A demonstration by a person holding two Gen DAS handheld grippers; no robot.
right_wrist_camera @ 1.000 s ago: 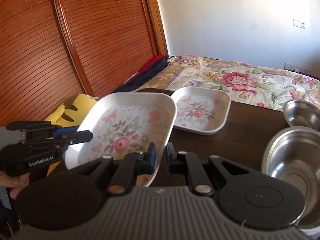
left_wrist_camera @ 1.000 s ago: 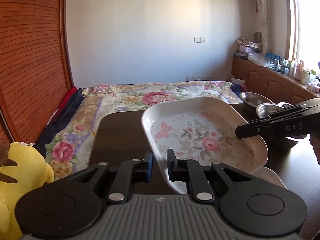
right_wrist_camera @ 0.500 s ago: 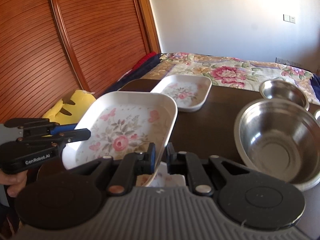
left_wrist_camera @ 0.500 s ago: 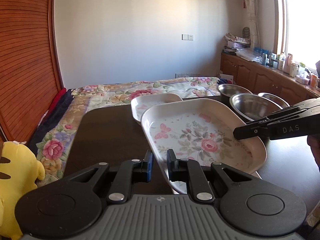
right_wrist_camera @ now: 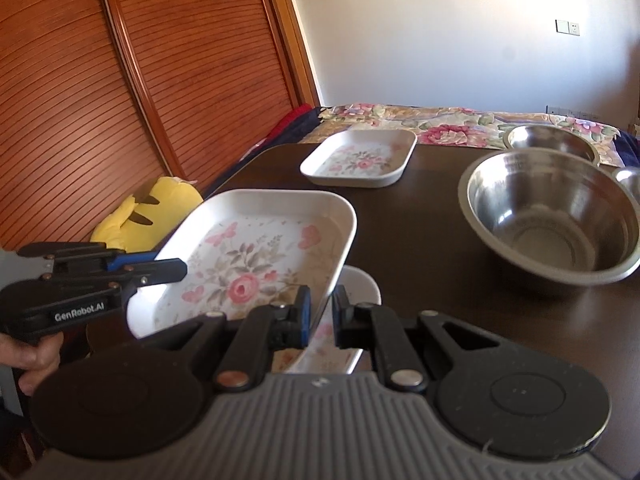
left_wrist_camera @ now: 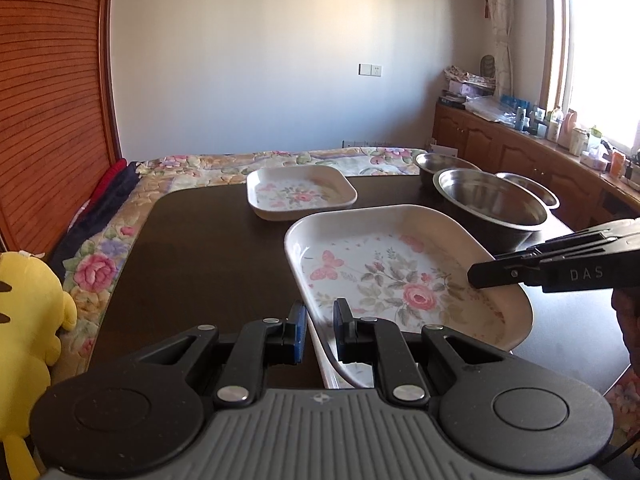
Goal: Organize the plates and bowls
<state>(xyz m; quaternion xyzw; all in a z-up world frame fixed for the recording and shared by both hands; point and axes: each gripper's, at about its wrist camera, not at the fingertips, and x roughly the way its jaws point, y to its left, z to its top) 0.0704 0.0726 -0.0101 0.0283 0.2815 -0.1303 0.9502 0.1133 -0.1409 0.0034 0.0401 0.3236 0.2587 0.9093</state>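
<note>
Both grippers — left (left_wrist_camera: pixel 320 330), right (right_wrist_camera: pixel 321 316) — stay clamped on opposite rims of the big tray (left_wrist_camera: pixel 400 276), which has dropped level, low above another tray (right_wrist_camera: pixel 358 280) on the table (left_wrist_camera: pixel 200 248) — probably about to stack.

Large floral tray (left_wrist_camera: pixel 404 276), clamped at opposite rims by left tool (left_wrist_camera: pixel 318 330) and right tool (right_wrist_camera: pixel 320 314), lowered from tilted, raised position to near level. Small floral tray (left_wrist_camera: pixel 300 192), steel bowls (left_wrist_camera: pixel 492 200) now further ahead on bench (left_wrist_camera: pixel 200 248).
</note>
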